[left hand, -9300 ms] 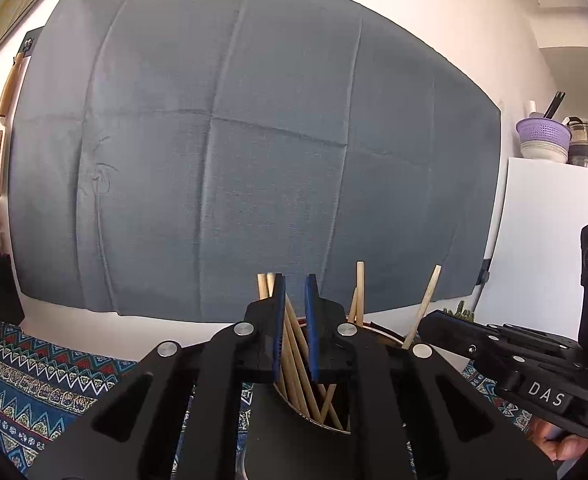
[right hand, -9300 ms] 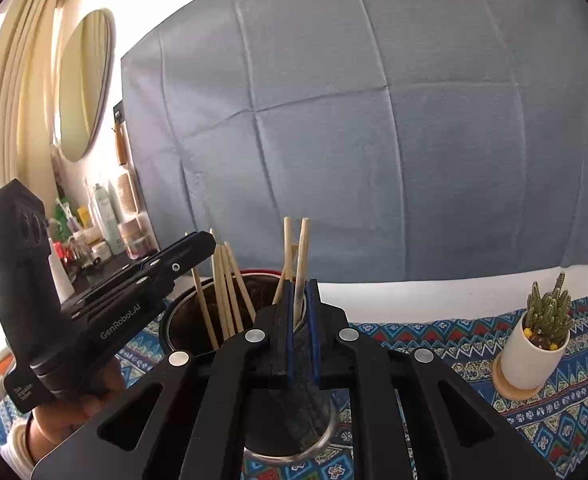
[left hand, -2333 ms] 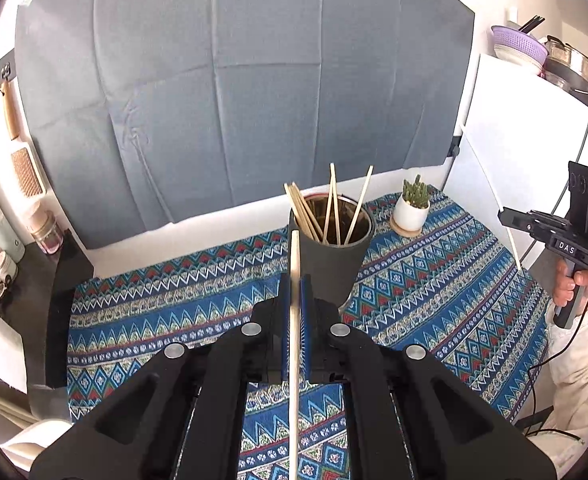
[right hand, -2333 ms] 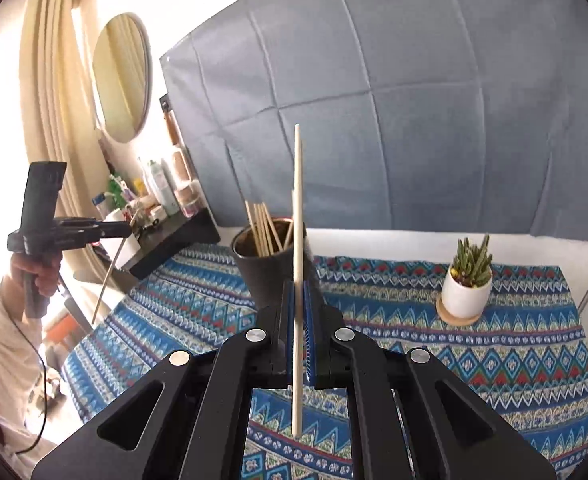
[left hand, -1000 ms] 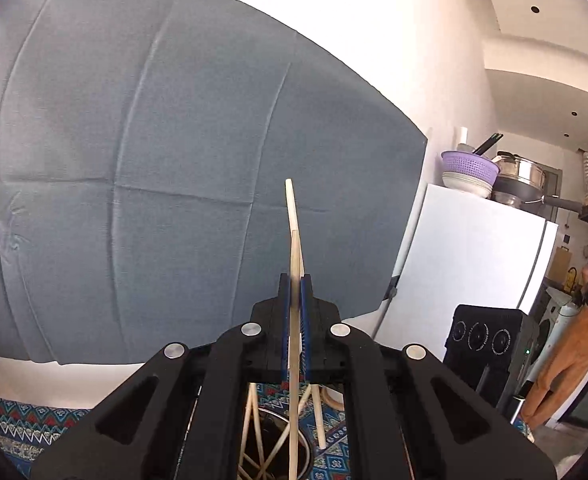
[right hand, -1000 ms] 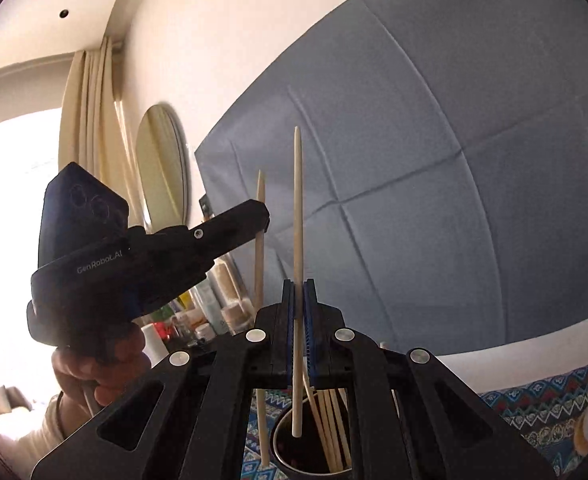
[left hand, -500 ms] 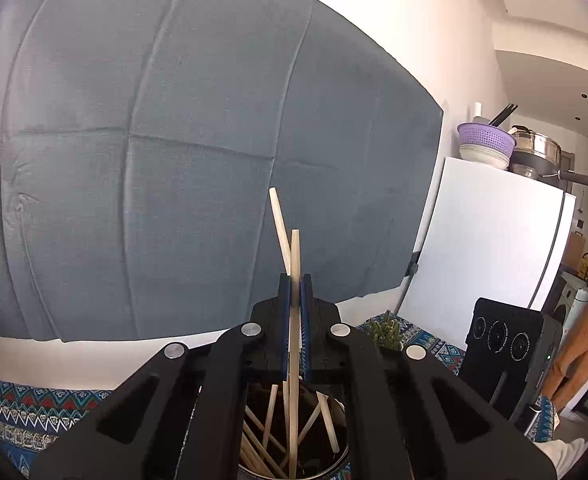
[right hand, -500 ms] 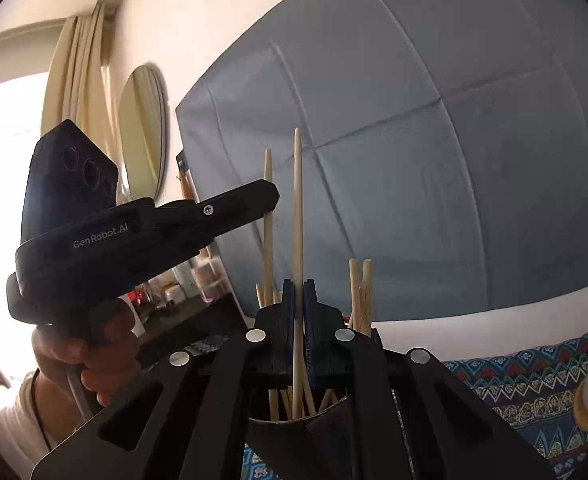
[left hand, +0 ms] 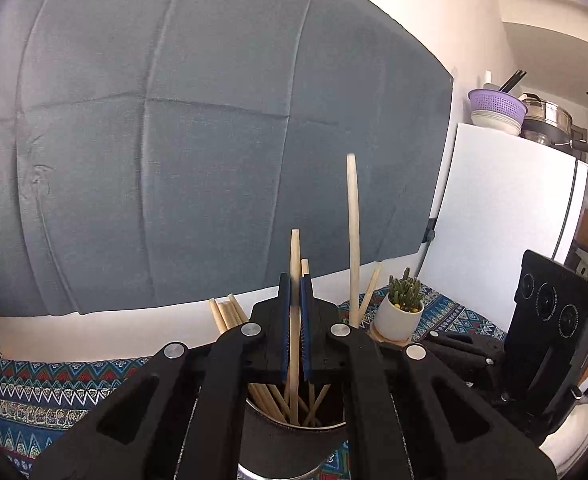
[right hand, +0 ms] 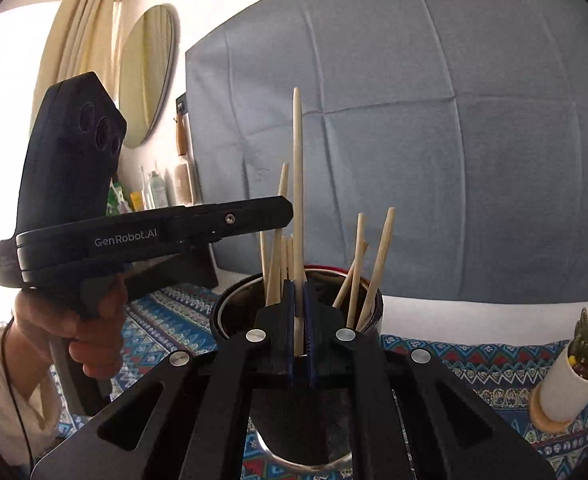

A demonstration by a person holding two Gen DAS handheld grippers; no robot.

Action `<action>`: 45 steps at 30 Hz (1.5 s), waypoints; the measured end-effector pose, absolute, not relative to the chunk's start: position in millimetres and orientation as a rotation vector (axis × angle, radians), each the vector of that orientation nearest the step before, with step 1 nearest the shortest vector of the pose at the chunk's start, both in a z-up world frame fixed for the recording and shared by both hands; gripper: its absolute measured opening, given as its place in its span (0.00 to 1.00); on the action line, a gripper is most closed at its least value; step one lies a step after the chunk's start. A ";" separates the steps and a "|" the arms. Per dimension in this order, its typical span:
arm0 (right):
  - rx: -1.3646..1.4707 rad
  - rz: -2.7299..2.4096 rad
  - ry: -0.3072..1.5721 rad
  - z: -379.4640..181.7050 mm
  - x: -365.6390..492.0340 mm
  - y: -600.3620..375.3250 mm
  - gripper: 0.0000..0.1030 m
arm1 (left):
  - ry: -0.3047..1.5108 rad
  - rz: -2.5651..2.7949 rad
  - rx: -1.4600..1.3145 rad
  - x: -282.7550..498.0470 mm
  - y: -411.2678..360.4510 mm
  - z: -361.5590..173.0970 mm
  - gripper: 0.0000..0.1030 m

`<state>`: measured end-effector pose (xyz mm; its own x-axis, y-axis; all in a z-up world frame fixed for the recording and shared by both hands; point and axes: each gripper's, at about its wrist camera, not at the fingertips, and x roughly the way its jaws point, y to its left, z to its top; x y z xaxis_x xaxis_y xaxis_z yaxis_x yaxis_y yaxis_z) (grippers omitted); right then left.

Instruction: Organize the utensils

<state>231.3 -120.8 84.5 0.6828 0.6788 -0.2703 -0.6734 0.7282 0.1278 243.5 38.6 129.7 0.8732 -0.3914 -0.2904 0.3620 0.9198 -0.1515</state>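
Observation:
A dark round holder (left hand: 294, 436) (right hand: 234, 308) stands on the patterned cloth with several wooden chopsticks in it. My left gripper (left hand: 294, 284) is right above it, its jaws a little apart around an upright chopstick (left hand: 294, 256) whose lower end is inside the holder. My right gripper (right hand: 301, 288) is also over the holder, jaws slightly apart around a long pointed chopstick (right hand: 297, 168) that reaches down into it. The left gripper's body (right hand: 142, 232) shows in the right wrist view. The right gripper's body (left hand: 549, 320) shows in the left wrist view.
A small cactus in a white pot (left hand: 399, 312) (right hand: 573, 368) stands right of the holder. A grey cloth (left hand: 174, 140) hangs on the wall behind. A white fridge (left hand: 505, 208) is at the right; a mirror (right hand: 146, 76) and bottles are at the left.
Both grippers have come down over the holder with their chopsticks, which now reach inside it. Both pairs of jaws have parted a little since half a second ago.

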 end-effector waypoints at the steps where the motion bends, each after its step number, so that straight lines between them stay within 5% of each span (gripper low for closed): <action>1: 0.006 0.756 0.308 88.5 230.8 -118.9 0.07 | 0.325 -0.388 -0.086 242.3 38.3 129.1 0.05; 9: -0.040 0.753 0.307 93.1 217.3 -115.9 0.09 | 0.316 -0.353 -0.064 228.6 39.0 134.9 0.05; 11: -0.044 0.740 0.300 96.5 214.8 -117.6 0.22 | 0.316 -0.344 -0.067 224.6 39.9 138.4 0.08; 26: -0.051 0.636 0.246 120.5 159.0 -155.5 0.81 | 0.261 -0.244 -0.073 161.7 38.6 152.3 0.72; 30: -0.058 0.607 0.235 122.8 135.5 -167.7 0.85 | 0.258 -0.179 -0.055 140.8 38.7 151.5 0.90; 45: 0.003 0.527 0.305 111.0 63.2 -209.9 0.92 | 0.370 -0.109 -0.023 76.4 37.3 110.3 0.94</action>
